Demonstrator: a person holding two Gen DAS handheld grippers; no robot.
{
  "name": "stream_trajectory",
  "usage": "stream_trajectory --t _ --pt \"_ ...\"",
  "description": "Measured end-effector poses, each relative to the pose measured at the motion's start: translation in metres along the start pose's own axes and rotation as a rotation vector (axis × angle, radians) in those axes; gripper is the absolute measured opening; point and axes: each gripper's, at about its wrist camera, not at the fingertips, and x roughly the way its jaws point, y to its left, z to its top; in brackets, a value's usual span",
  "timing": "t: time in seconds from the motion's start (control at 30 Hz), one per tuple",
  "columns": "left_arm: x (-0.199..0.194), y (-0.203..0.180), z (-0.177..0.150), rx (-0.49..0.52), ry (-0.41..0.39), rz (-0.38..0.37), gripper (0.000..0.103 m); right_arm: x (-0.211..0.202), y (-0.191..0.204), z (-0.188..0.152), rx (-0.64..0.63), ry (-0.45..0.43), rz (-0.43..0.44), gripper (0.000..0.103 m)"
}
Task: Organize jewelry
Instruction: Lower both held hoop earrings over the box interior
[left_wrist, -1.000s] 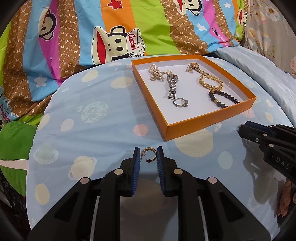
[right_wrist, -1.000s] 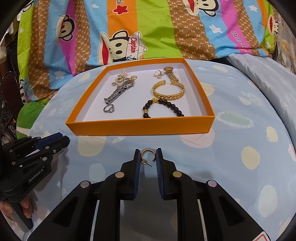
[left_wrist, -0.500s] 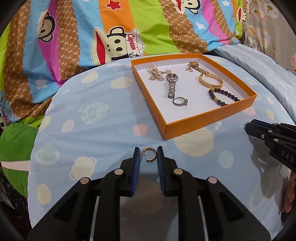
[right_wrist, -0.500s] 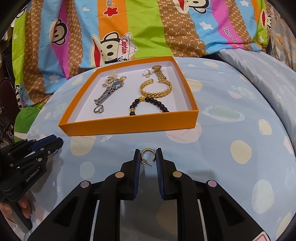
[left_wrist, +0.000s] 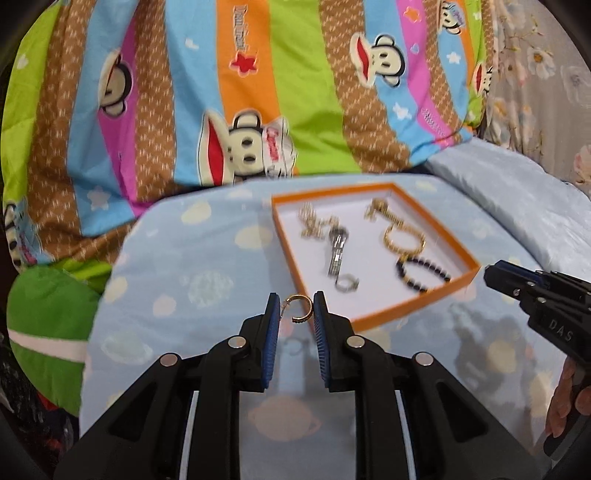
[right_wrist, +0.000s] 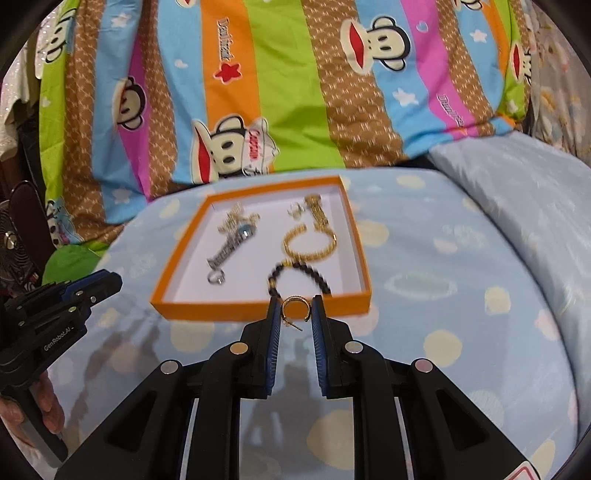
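An orange tray (left_wrist: 376, 316) with a white floor lies on the blue spotted bedding and also shows in the right wrist view (right_wrist: 258, 308). In it lie a silver watch (left_wrist: 337, 254), a silver ring (left_wrist: 347, 283), a gold bracelet (left_wrist: 404, 240), a black bead bracelet (left_wrist: 421, 275) and a gold chain (left_wrist: 314, 221). My left gripper (left_wrist: 294, 308) is shut on a gold hoop earring (left_wrist: 300, 307), raised before the tray's near left side. My right gripper (right_wrist: 295, 310) is shut on a second gold hoop earring (right_wrist: 294, 308), raised before the tray's near wall.
A striped cartoon-monkey quilt (left_wrist: 258, 92) rises behind the tray. A pale blue pillow (right_wrist: 517, 184) lies at the right. A green cushion (left_wrist: 48, 325) sits at the left edge. Each gripper shows in the other's view, the right one (left_wrist: 535, 302) and the left one (right_wrist: 62, 306).
Both grippers have lifted and tilted up with their earrings, so the tray sits lower and farther in both views. The current frames are motion-blurred.
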Motion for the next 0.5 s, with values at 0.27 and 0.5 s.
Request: stream_trajectory --t 0.27,0.5 --pt "0.003 -0.030 0.055 0.056 -0.097 0.015 0.018 -0.003 0.011 0.055 -0.034 -0.091 -0.004 0.015" --pt "0.038 -0.038 0.083 0.025 -0.116 0.032 0.018 0.029 0.022 0.085 -0.031 -0.093 0.012 0.016"
